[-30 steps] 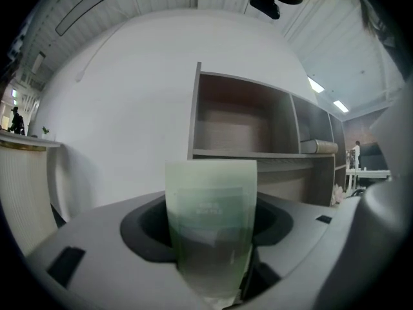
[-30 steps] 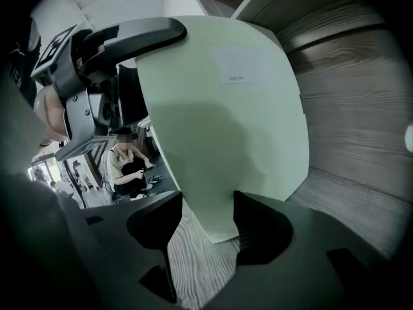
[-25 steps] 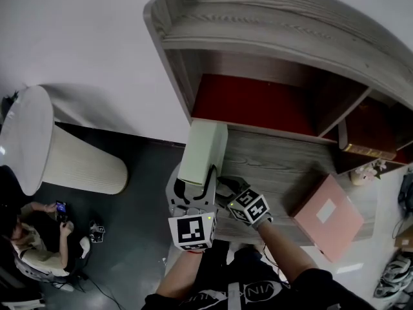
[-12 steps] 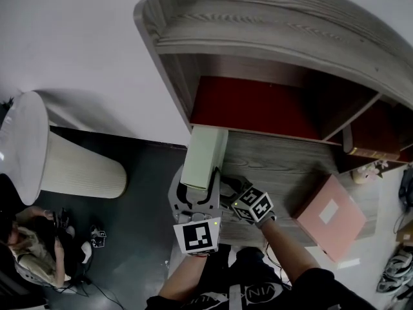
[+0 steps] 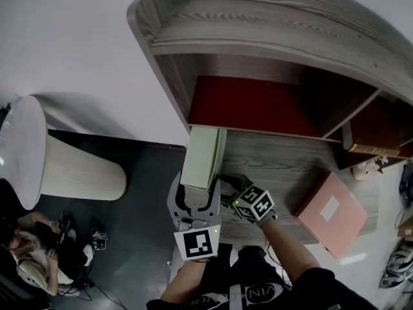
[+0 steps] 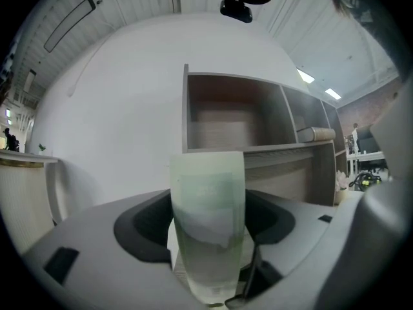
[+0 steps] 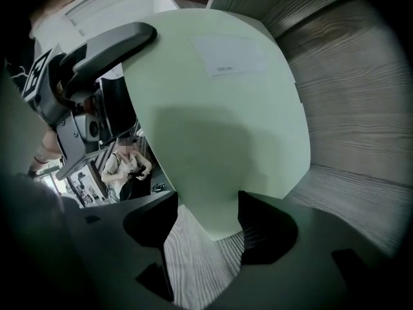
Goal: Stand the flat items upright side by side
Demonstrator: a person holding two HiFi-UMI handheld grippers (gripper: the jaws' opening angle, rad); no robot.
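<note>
- At the desk [image 5: 271, 163]'s near left edge: left gripper [image 6: 208, 237] astride the green folder [image 5: 201, 155]'s near end, with jaws lately easing apart but pads seemingly against both faces; likely steadying it on edge.
- Just beside, to the right: right gripper [image 7: 206, 228] round the folder's lower near corner, with jaws lately widening too and bare wood in the gap, so loose; probably guarding against a tip.
- Toward the near right corner: pink folder [image 5: 329, 213] flat, well apart, not yet stood.
- Along that left edge: green folder upright, far end toward the red-backed compartment [image 5: 251, 105].
- Only in right gripper view: white label [image 7: 227, 57] on the green face; only in head view: the pink folder.
</note>
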